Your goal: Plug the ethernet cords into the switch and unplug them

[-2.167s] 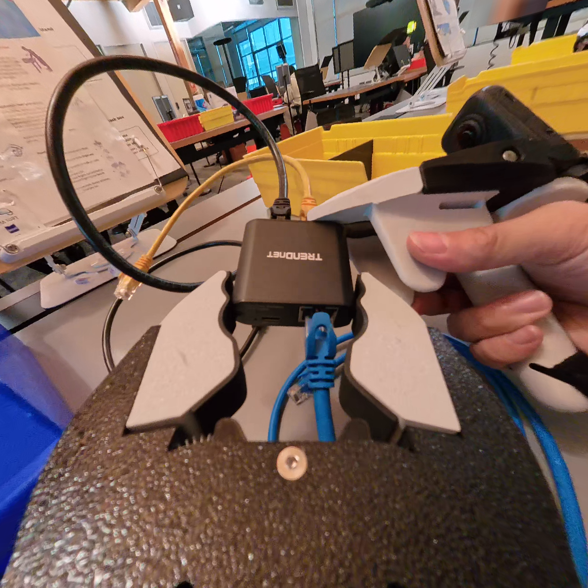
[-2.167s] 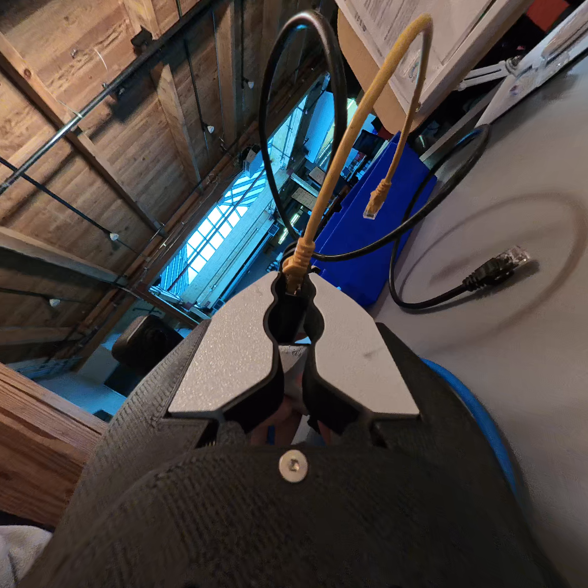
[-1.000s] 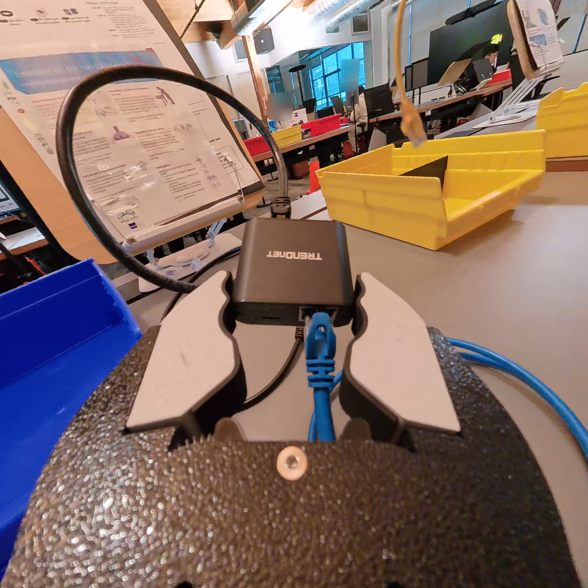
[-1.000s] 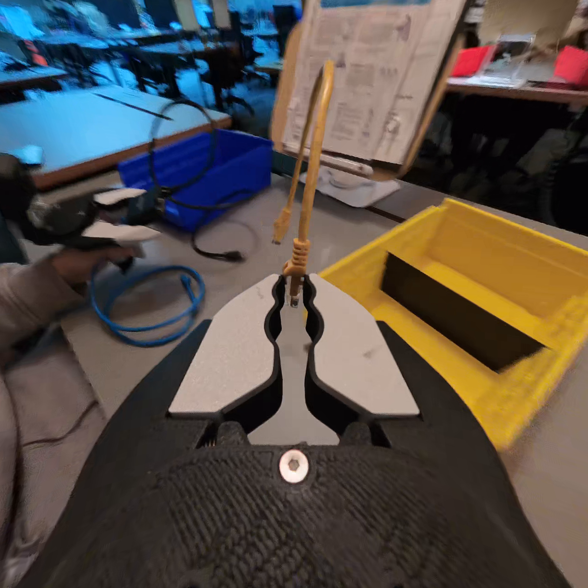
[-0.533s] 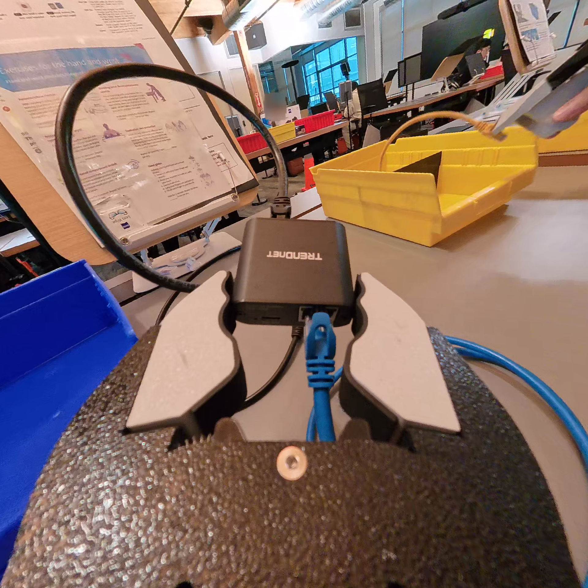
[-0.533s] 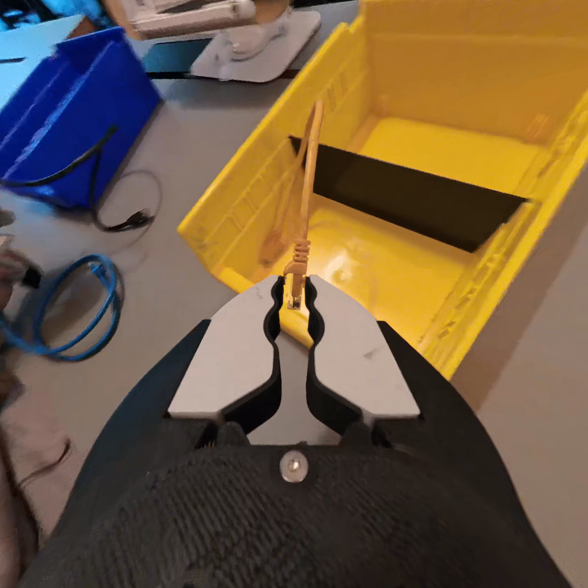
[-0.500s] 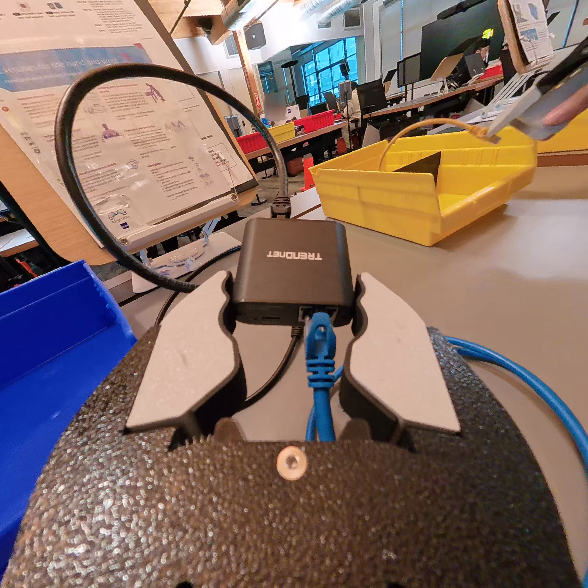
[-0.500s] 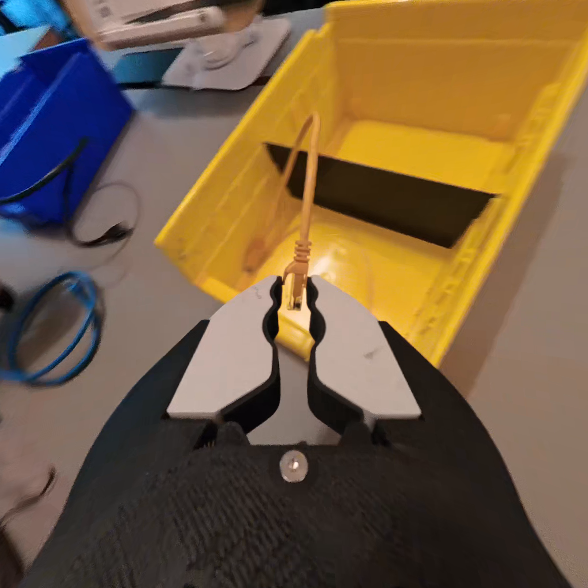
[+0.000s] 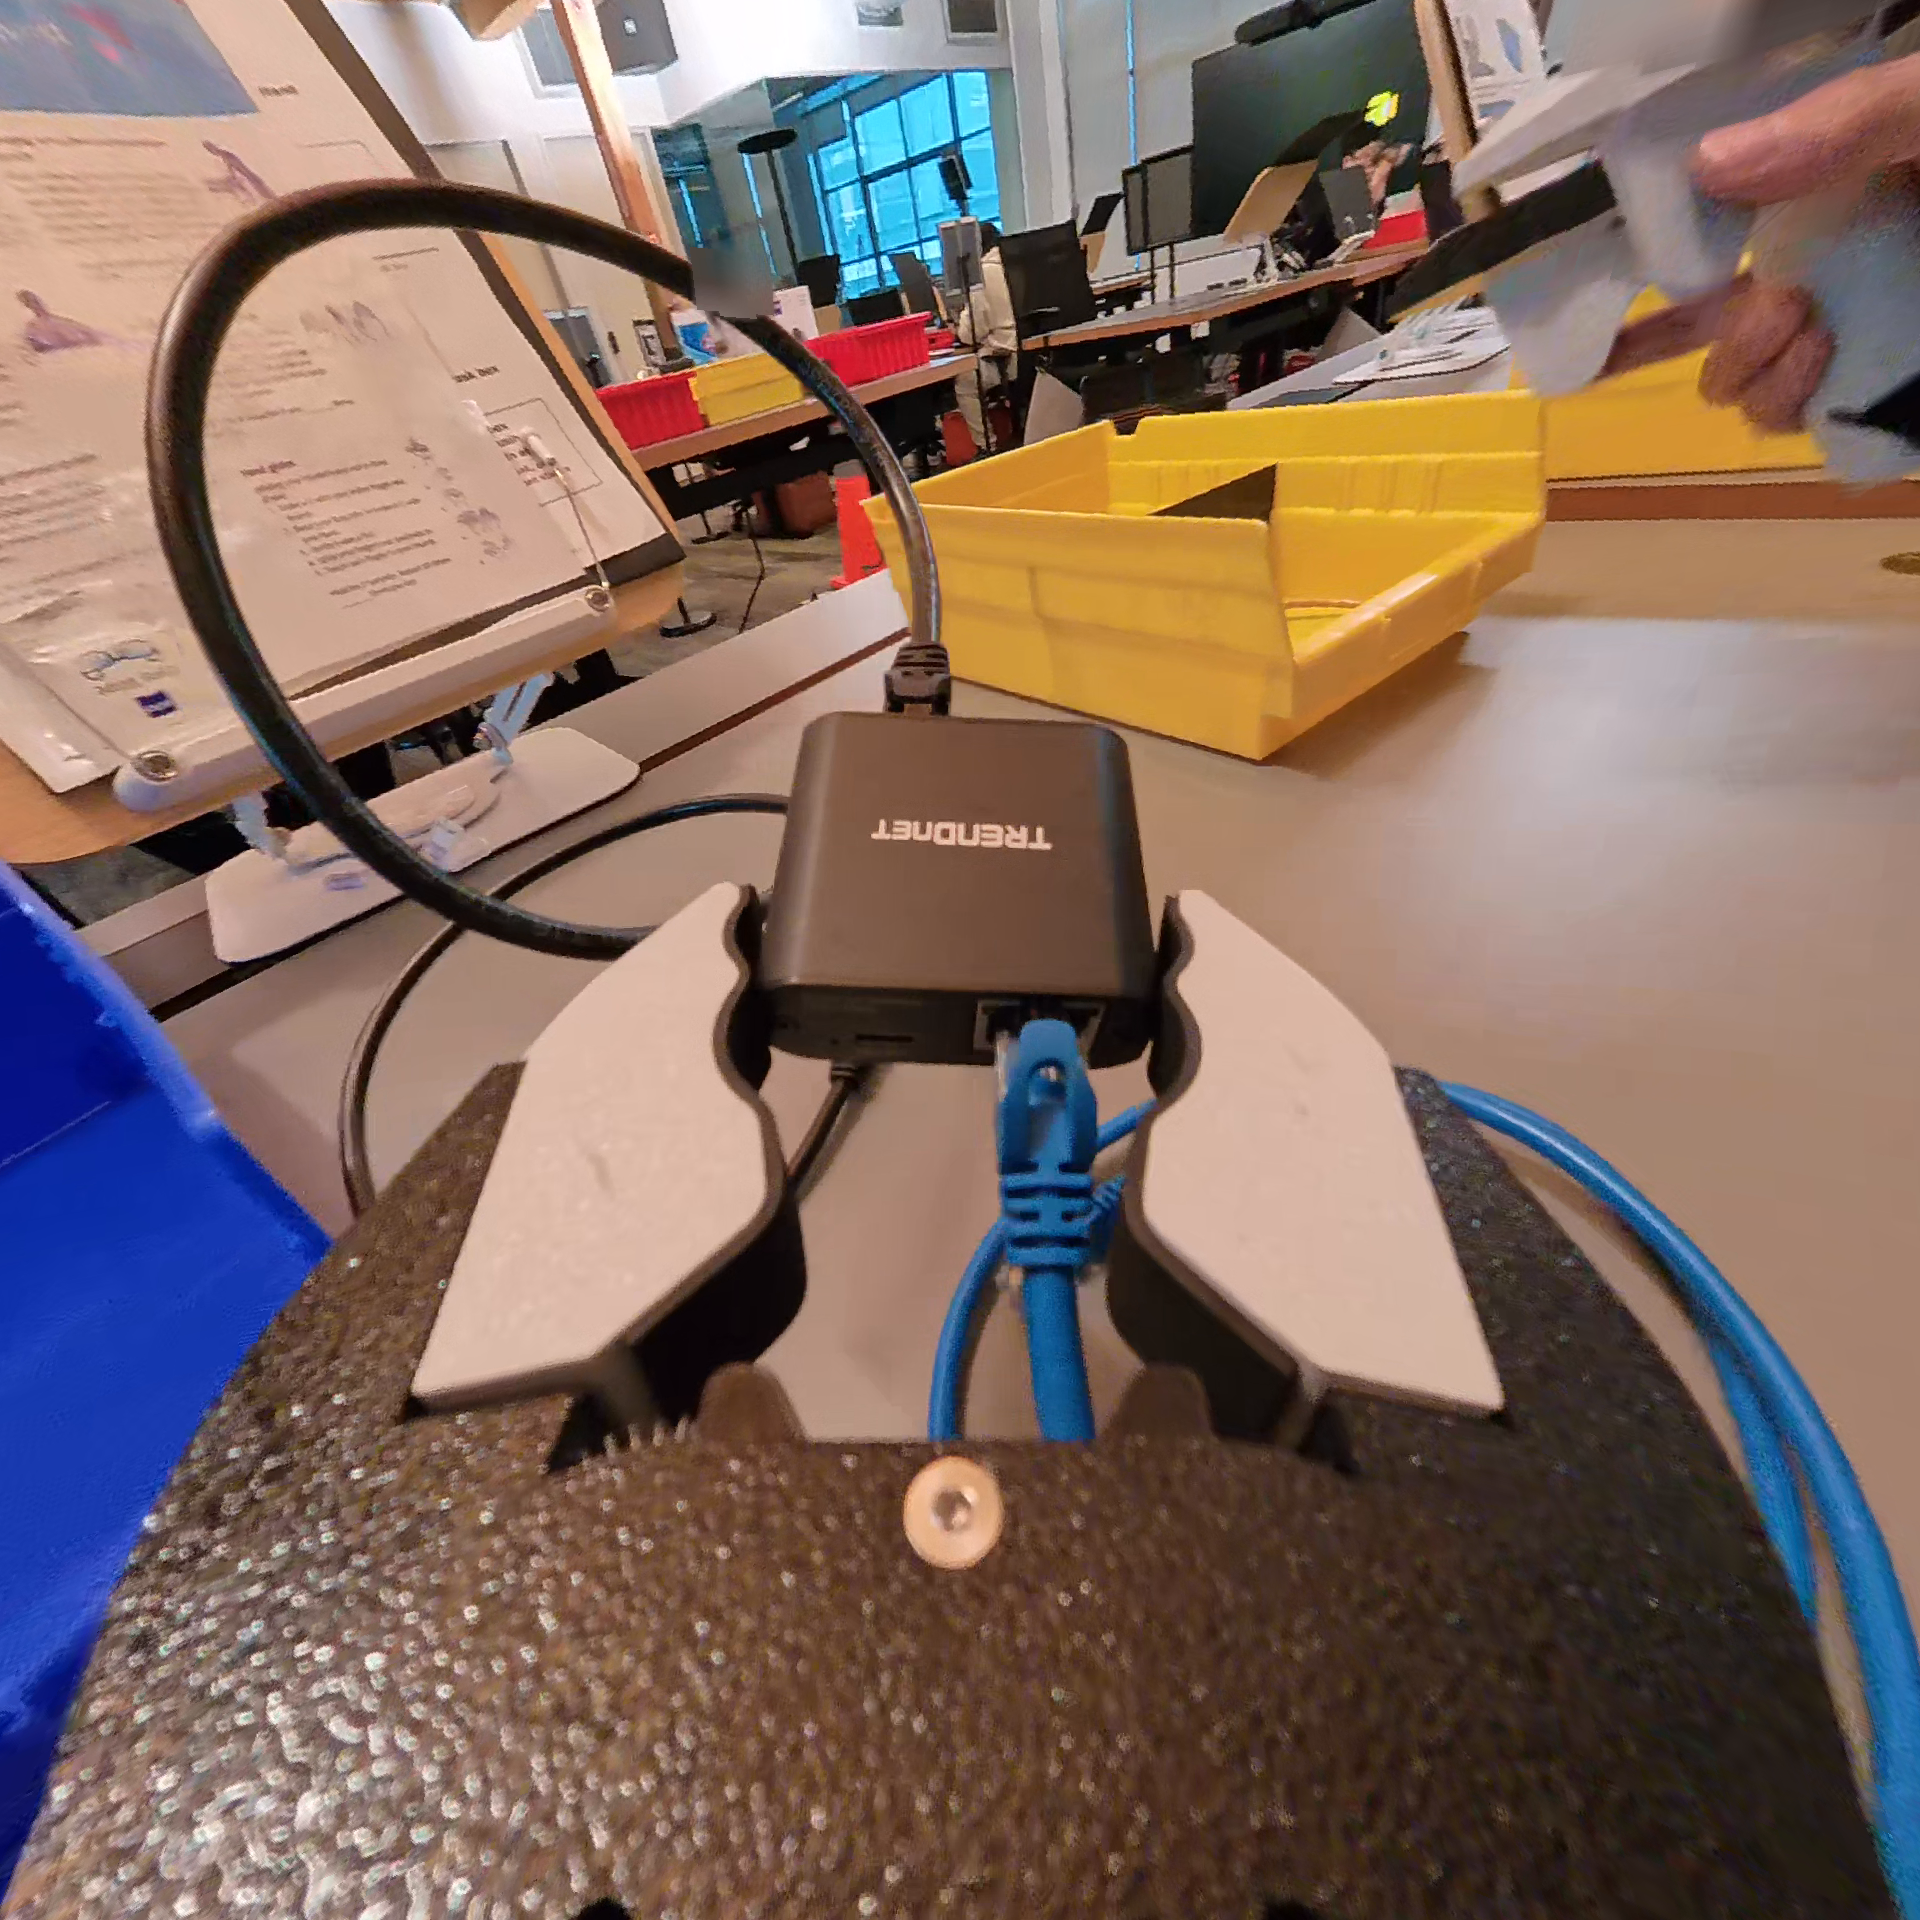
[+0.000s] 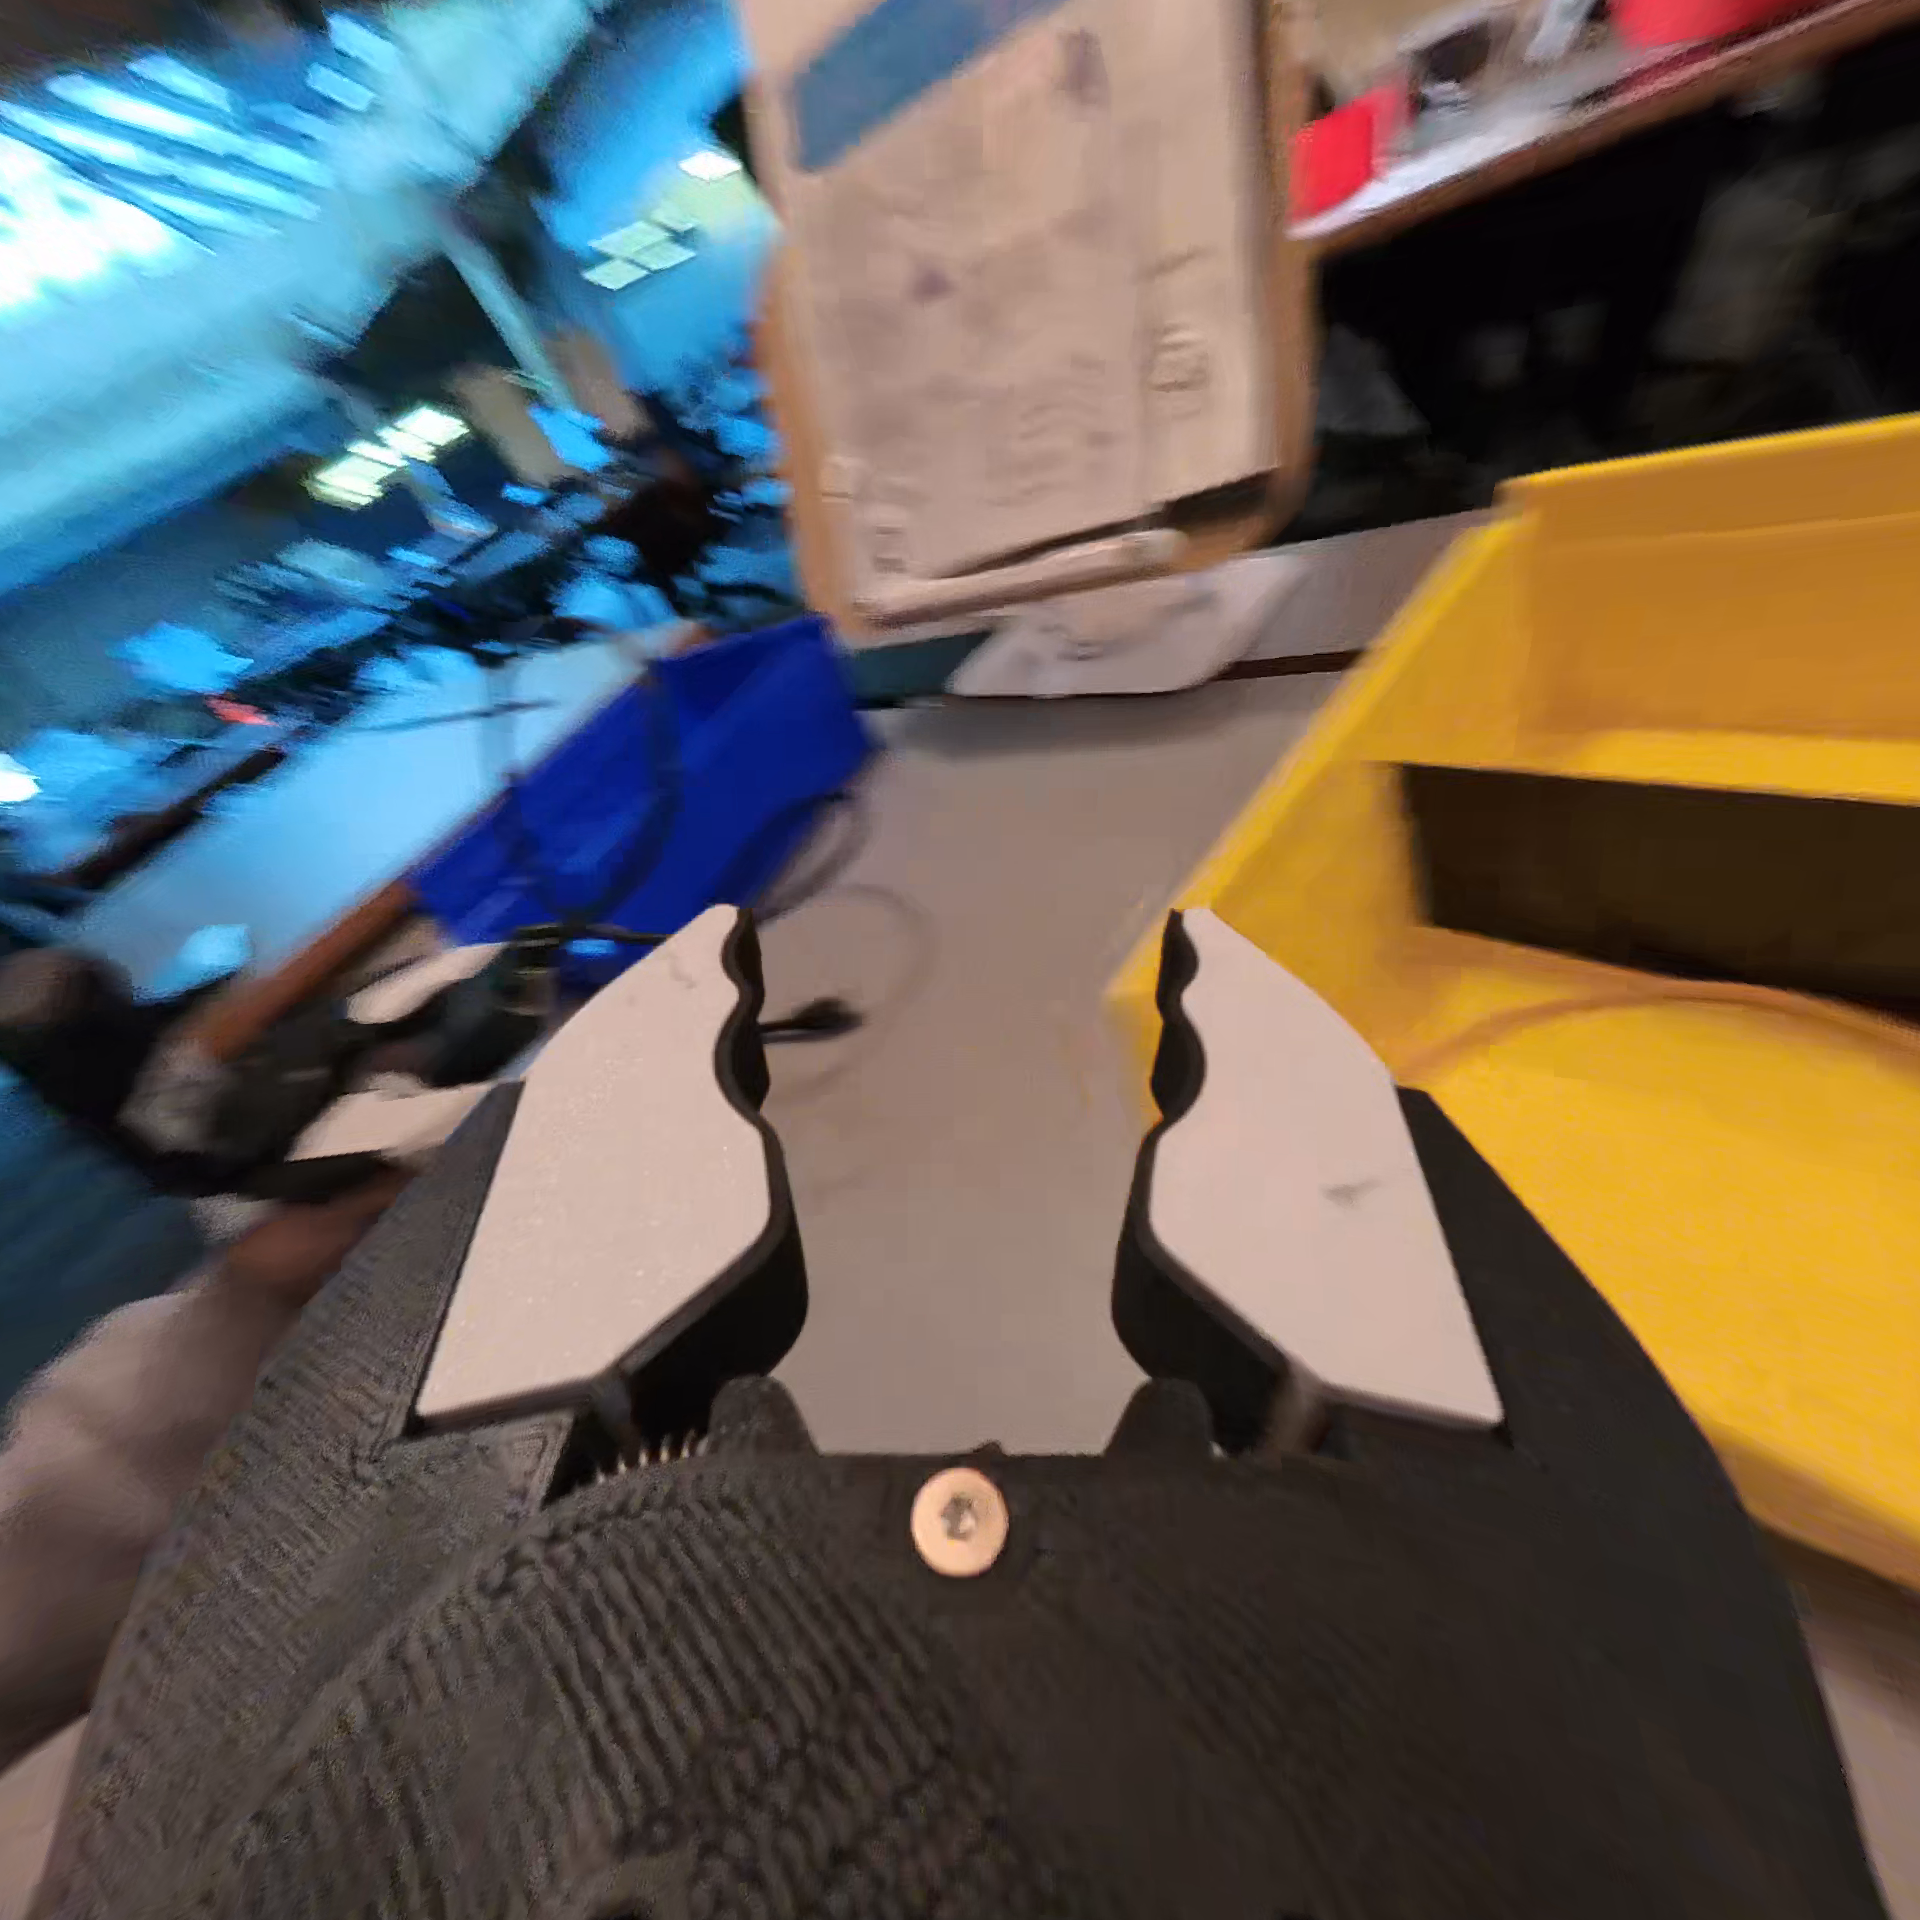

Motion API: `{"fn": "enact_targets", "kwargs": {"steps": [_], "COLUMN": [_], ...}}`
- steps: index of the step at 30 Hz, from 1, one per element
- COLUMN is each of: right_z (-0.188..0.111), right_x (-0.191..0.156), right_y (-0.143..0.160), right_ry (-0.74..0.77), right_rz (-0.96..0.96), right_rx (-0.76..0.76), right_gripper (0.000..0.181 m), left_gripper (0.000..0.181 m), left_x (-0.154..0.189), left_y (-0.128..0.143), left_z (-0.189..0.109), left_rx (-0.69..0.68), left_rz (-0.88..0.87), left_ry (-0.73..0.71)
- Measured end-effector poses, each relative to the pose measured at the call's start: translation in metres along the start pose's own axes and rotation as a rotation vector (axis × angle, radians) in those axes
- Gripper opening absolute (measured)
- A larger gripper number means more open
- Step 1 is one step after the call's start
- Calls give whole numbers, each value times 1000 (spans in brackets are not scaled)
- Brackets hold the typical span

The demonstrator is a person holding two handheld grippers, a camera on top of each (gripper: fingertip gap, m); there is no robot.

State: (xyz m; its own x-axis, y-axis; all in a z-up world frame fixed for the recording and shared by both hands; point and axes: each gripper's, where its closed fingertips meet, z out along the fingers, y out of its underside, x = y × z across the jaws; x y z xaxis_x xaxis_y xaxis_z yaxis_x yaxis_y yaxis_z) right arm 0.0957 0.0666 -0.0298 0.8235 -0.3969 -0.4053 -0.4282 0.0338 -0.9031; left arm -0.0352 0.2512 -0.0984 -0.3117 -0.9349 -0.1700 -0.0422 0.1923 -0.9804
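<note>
1. The bench carries everything; it is grey, with a blue bin at its left edge.
2. The yellow bin sits toward the far edge, well apart from the switch. A thin yellow cord seems to lie on its floor, though the right wrist view is blurred, so that is a fair guess only.
3. The left gripper has its jaws closed against both sides of the switch, likely to pin it so it won't slide while plugs are pulled.
4. The right gripper hangs beside the yellow bin's near corner, jaws spread wide and holding nothing.
5. The black cord arches up from the switch's far side, plugged in there, then loops down to the bench.
6. The blue cord is plugged into the switch's near side, running back between the left gripper's fingers; its slack curls along the bench at right.
7. Two cords look left to unplug.
</note>
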Motion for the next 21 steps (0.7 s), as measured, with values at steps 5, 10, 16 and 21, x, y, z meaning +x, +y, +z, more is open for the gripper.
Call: {"fn": "enact_targets", "kwargs": {"steps": [5, 10, 16, 21], "right_z": [54, 90, 94, 93], "right_x": [-102, -138, -143, -146], "right_y": [62, 95, 109, 111], "right_ry": [-329, -451, -447, -468], "right_rz": [299, 559, 694, 742], "right_rx": [28, -16, 33, 46], "right_gripper": [66, 52, 39, 36], "left_gripper": [71, 71, 71, 71], "left_x": [11, 28, 38, 40], "left_y": [-1, -4, -1, 4], "left_z": [0, -6, -8, -4], "left_rx": [17, 22, -4, -37], "left_rz": [-21, 1, 37, 78], "left_ry": [79, 206, 275, 258]}}
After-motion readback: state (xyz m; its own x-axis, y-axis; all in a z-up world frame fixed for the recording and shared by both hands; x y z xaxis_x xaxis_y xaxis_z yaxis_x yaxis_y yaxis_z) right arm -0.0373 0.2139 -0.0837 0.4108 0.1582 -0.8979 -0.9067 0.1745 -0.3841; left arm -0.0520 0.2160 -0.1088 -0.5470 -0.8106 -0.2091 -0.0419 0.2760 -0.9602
